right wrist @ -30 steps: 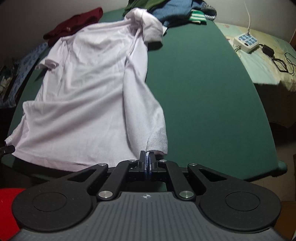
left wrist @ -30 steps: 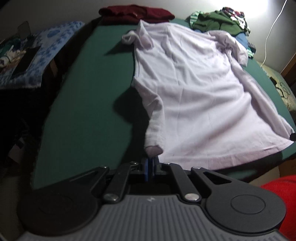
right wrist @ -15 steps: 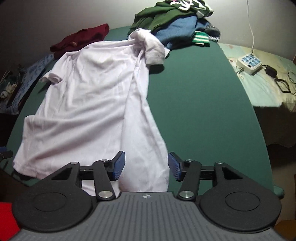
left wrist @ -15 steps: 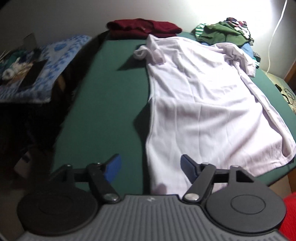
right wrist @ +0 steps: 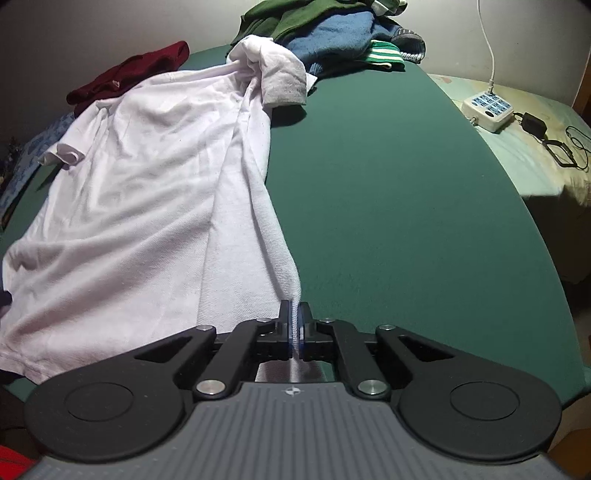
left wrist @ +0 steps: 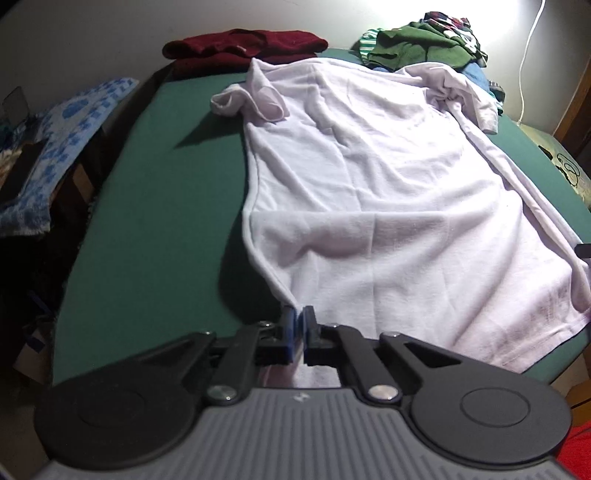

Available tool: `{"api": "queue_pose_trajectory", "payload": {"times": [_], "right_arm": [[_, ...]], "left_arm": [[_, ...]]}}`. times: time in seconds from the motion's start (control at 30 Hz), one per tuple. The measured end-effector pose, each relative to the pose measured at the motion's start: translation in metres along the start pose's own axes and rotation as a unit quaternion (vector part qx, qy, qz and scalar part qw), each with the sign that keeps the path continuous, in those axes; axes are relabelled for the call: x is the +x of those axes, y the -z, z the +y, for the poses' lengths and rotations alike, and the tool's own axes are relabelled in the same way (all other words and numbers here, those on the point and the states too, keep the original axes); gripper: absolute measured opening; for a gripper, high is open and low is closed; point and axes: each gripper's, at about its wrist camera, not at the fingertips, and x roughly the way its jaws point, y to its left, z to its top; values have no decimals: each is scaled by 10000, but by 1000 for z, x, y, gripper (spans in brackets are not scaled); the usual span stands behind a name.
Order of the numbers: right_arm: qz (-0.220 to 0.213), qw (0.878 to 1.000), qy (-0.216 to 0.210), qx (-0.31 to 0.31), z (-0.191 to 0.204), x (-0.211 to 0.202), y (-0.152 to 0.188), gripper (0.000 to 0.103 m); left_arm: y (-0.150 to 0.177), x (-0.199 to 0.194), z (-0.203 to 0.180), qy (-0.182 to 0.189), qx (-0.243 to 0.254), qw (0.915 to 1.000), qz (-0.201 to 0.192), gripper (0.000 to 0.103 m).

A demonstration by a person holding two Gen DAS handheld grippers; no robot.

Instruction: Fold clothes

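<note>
Shirt [left wrist: 388, 206]: spread along table [left wrist: 155, 229]
Folded garment [left wrist: 243, 46]: behind shirt, far left
Clothes pile [right wrist: 332, 33]: far right

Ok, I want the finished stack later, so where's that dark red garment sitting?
The dark red garment lies folded at the table's far end, just beyond the white shirt's collar, upper left in the right wrist view.

A green table [left wrist: 155, 236] bears a white shirt [left wrist: 388, 206], maroon garment [left wrist: 243, 46] and clothes pile [right wrist: 332, 33].
</note>
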Motion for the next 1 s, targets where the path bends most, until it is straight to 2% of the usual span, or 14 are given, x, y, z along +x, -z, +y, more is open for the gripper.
{"api": "queue_pose_trajectory", "payload": {"times": [0.2, 0.33, 0.43, 0.47, 0.5, 0.53, 0.57, 0.6, 0.8, 0.87, 0.9, 0.93, 0.97, 1.0], "right_arm": [[48, 9993, 286, 253, -21, -27, 8, 2], [317, 9981, 453, 256, -28, -14, 15, 2], [333, 9983, 431, 226, -28, -2, 18, 5], [300, 9985, 374, 254, -28, -4, 17, 14], [311, 9987, 248, 320, -31, -7, 16, 22], [326, 9987, 101, 383, -35, -11, 15, 38], [349, 9986, -25, 408, -38, -15, 15, 47], [398, 9983, -135, 410, -39, -19, 16, 48], [787, 9964, -319, 67, -27, -20, 31, 48], [900, 9954, -341, 6, -25, -15, 34, 38], [929, 9951, -338, -19, -25, -14, 34, 32], [959, 9948, -336, -44, -25, -13, 34, 8], [998, 9944, -361, 5, -26, -12, 33, 5], [1038, 9937, -402, 109, -29, -11, 33, 5]], "left_arm": [[11, -26, 12, -135, -333, 9994, -5, 0], [17, -22, 14, -167, -331, 9992, 178, 1], [15, -10, 14, -214, -317, 9987, 329, 2], [14, -13, 15, -115, -314, 9990, 310, 6], [14, -18, 17, 18, -328, 9990, 300, 16], [15, -23, 19, 150, -342, 9989, 290, 28], [16, -28, 21, 294, -372, 9985, 282, 50], [18, -33, 23, 415, -401, 9980, 276, 57], [40, -37, 10, 1008, -184, 9919, 750, 57], [45, -32, 2, 1082, -83, 9904, 860, 53], [45, -32, -2, 1075, -39, 9909, 815, 48], [44, -32, -3, 1078, -28, 9911, 784, 41], [43, -31, -2, 1138, -68, 9901, 818, 2], [42, -31, 0, 1221, -126, 9885, 886, 0]]}}
